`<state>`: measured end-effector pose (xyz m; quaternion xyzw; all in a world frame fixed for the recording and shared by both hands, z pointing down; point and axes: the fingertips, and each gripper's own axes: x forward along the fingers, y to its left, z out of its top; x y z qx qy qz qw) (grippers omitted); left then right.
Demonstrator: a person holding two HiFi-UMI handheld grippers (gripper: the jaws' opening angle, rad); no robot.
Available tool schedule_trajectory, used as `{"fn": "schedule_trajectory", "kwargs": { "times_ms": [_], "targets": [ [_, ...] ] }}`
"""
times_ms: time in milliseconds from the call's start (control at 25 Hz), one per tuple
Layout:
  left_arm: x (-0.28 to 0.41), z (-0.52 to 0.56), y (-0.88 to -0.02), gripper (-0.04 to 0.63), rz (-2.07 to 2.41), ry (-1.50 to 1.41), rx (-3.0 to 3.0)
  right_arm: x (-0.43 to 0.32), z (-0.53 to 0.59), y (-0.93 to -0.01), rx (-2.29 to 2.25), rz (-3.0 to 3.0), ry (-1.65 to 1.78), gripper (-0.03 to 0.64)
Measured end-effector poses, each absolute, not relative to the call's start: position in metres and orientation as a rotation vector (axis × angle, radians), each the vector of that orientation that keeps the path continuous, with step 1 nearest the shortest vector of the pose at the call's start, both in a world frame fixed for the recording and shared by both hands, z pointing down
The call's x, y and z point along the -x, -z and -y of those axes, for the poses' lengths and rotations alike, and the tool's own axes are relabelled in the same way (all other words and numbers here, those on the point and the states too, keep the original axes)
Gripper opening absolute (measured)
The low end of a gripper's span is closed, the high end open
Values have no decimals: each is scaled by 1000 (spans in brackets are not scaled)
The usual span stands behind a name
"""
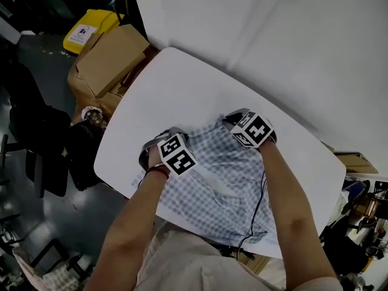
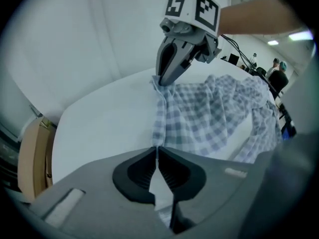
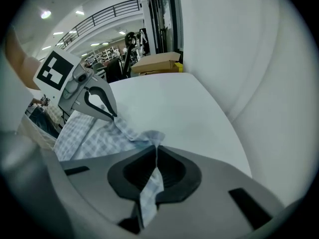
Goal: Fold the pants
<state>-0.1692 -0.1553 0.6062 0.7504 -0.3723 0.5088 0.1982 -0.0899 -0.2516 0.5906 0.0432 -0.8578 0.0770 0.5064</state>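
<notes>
The blue-and-white checked pants point(image 1: 225, 180) lie rumpled on the white table point(image 1: 163, 83), spreading toward the near edge. My left gripper point(image 1: 147, 155) is shut on the pants' far left edge; in the left gripper view the cloth point(image 2: 199, 113) runs straight into the closed jaws of the left gripper point(image 2: 157, 149). My right gripper point(image 1: 234, 117) is shut on the far right edge, and the fabric point(image 3: 94, 136) hangs pinched through the right gripper point(image 3: 156, 149). Each gripper shows in the other's view, the right gripper point(image 2: 166, 78) and the left gripper point(image 3: 112, 114), with the hem stretched between them.
Cardboard boxes point(image 1: 112, 56) and a yellow bin point(image 1: 91, 28) sit on the floor beyond the table's left end. A black chair point(image 1: 36, 138) stands at the left. A black cable point(image 1: 257, 205) crosses the pants near the front. A white panel point(image 1: 303, 41) rises behind the table.
</notes>
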Motion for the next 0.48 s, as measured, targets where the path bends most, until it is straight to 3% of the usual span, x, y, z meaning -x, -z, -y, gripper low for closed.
{"fn": "schedule_trajectory", "kwargs": {
  "times_ms": [280,480],
  "targets": [
    [144,132,-514,25,988,-864,-2090,91,249,-540,-80,2210,-260,25],
    [117,79,-426,25,957,-778,-2162,90,216,-458,28,2403,-282,25]
  ]
}}
